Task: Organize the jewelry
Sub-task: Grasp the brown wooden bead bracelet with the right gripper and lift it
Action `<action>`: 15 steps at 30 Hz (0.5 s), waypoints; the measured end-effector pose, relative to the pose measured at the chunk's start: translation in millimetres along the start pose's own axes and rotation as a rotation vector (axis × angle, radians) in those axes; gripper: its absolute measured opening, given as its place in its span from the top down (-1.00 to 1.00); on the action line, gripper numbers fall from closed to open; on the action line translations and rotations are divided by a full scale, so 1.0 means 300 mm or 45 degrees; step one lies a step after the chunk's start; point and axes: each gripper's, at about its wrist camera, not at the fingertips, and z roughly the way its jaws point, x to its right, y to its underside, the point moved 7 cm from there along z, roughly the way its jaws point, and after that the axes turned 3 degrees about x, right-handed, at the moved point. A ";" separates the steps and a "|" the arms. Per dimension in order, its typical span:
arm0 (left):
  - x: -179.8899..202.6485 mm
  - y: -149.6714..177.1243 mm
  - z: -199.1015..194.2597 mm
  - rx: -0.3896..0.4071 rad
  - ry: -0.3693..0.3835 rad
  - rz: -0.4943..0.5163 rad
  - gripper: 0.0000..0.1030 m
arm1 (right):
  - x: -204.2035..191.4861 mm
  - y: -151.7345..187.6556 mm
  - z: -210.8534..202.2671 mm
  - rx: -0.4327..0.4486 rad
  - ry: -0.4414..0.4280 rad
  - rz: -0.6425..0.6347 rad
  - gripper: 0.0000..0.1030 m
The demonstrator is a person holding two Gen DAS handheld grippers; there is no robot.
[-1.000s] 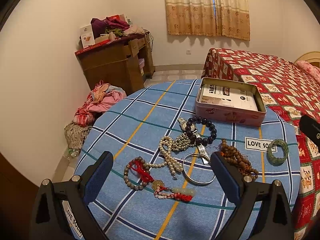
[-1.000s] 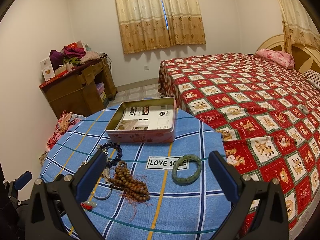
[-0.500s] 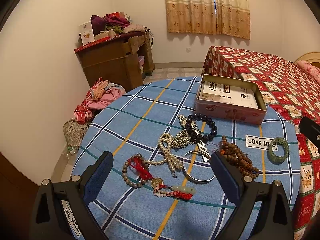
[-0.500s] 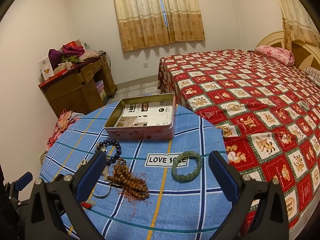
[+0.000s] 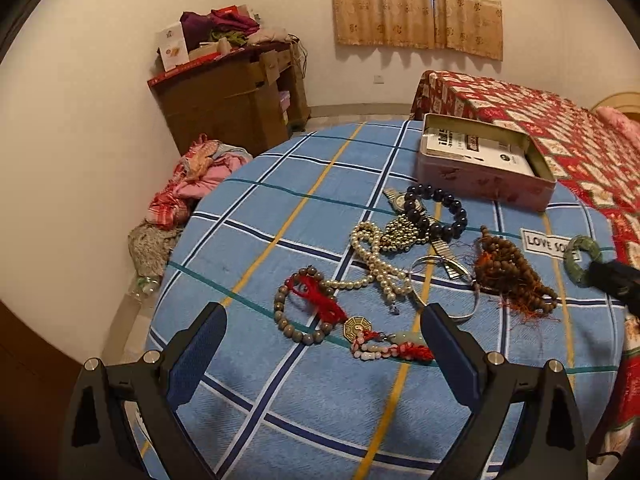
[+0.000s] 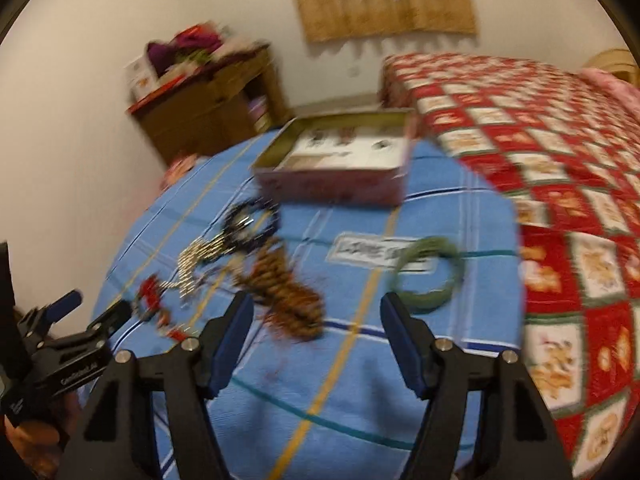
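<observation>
Jewelry lies on a round table under a blue checked cloth (image 5: 280, 208). My left gripper (image 5: 323, 320) stands open above a grey bead bracelet with a red tassel (image 5: 304, 312) and a brass charm (image 5: 357, 326). Beyond them are a pearl necklace (image 5: 376, 256), a dark bead bracelet (image 5: 440, 208), a silver bangle (image 5: 452, 292) and an open tin box (image 5: 484, 172). In the blurred right wrist view, my right gripper (image 6: 317, 304) is closing. It hangs above brown wooden beads (image 6: 288, 292), with nothing pressed between its pads. A green jade bangle (image 6: 428, 276) lies just right of it.
A bed with a red patterned cover (image 6: 560, 152) adjoins the table on the right. A wooden cabinet piled with clothes (image 5: 228, 96) stands by the far wall. More clothes (image 5: 192, 184) lie on the floor to the left. A hand holds the left gripper (image 6: 80, 320).
Both grippers have sunk closer to the table. The right one tipped downward and its jaws narrowed; its view is now blurred. The jewelry has not moved.
</observation>
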 end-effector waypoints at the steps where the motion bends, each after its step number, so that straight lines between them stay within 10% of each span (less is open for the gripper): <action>1: 0.002 -0.003 -0.004 0.001 0.016 0.002 -0.89 | -0.022 -0.005 0.020 -0.016 -0.007 -0.035 -0.36; 10: -0.047 -0.011 -0.017 0.018 0.000 -0.039 -0.89 | -0.068 0.000 0.238 -0.185 0.034 -0.192 -0.36; 15: -0.049 -0.031 0.014 0.018 0.001 -0.036 -0.89 | -0.015 0.029 0.299 -0.296 0.025 -0.138 0.21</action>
